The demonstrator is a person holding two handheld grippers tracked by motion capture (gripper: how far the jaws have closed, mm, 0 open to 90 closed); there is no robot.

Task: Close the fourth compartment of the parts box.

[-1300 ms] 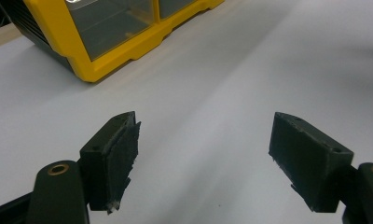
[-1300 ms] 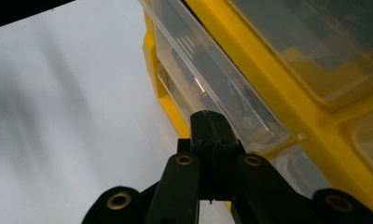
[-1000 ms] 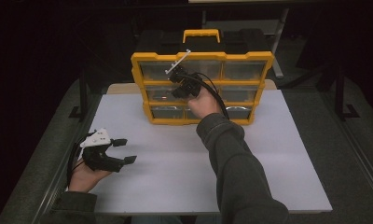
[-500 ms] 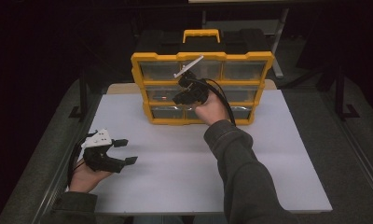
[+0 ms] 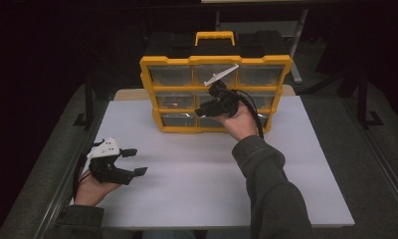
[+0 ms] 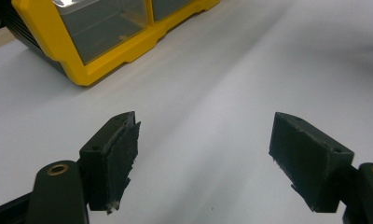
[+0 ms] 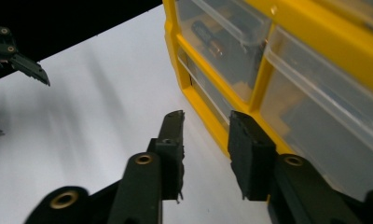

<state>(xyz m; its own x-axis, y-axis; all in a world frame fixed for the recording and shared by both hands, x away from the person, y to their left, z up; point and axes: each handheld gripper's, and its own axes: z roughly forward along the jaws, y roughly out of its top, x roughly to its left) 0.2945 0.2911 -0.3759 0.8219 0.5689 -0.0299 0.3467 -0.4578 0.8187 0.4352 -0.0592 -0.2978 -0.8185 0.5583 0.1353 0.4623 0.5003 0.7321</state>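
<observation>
At frame centre, the right gripper (image 5: 210, 107), jaws just parting around nothing, faced the yellow plastic clear-drawered organiser (image 5: 152, 87), probably after releasing a drawer; left gripper (image 5: 135, 162) lay unclenched.

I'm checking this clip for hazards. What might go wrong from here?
The right tongs have just been opening, nothing between them, right beside the yellow organizer. Moving in, a jaw might strike the frame instead of a drawer. The organizer stands upright, unheld; the left tongs idle far away, so a pull may drag it.
</observation>
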